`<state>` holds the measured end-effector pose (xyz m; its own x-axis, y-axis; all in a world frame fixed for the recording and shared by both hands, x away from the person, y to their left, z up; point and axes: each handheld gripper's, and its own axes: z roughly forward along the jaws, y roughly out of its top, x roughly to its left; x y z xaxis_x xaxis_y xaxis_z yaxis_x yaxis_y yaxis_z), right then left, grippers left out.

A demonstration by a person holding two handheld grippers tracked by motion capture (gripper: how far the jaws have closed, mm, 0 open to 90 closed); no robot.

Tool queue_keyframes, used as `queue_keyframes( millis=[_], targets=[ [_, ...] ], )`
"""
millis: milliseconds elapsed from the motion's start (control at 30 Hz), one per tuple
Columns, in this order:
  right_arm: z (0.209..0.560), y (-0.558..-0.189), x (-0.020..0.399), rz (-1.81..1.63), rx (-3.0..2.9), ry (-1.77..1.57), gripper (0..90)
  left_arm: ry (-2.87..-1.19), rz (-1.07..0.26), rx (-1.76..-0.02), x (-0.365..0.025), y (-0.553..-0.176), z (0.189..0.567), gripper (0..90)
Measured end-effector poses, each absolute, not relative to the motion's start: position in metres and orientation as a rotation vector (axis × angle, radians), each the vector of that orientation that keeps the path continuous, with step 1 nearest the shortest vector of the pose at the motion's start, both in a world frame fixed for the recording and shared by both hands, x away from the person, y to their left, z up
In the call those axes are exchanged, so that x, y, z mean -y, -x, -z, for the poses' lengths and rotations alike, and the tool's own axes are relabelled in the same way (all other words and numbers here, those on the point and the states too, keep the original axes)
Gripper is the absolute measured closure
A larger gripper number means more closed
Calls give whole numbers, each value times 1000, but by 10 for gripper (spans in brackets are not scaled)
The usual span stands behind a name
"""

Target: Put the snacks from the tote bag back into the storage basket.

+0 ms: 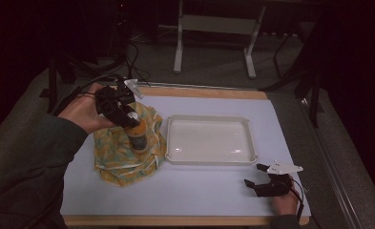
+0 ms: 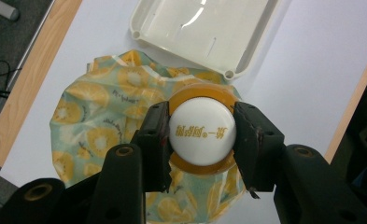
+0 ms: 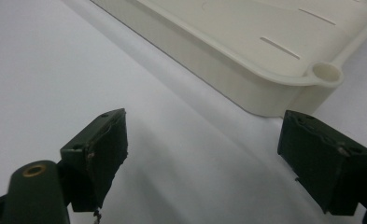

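My left hand-held gripper (image 2: 201, 140) clamps the bottle (image 2: 201, 131) cap; right hand-held gripper (image 3: 204, 154) gapes empty; cloth (image 2: 102, 135) hides the bottle's base.

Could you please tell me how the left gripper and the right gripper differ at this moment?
The left gripper is shut on the white cap of the orange bottle, while the right gripper stands open with nothing between its jaws. The left one is over the yellow patterned cloth; the right one sits low over the white mat, near a corner of the cream tray. Both have black jaws and are hand-held.

Table (image 1: 209, 191) with cloth (image 1: 123, 162), tray (image 1: 209, 160)
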<state>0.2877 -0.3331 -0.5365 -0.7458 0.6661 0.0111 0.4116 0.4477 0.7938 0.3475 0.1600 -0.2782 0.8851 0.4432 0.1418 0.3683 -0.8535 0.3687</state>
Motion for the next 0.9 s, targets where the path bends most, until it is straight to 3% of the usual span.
queue_keyframes(
  millis=[900],
  targets=[
    [537,-288,333,-1194,-2401,-924,155,-2736,-295,-570,-143,-356,283,588]
  ],
)
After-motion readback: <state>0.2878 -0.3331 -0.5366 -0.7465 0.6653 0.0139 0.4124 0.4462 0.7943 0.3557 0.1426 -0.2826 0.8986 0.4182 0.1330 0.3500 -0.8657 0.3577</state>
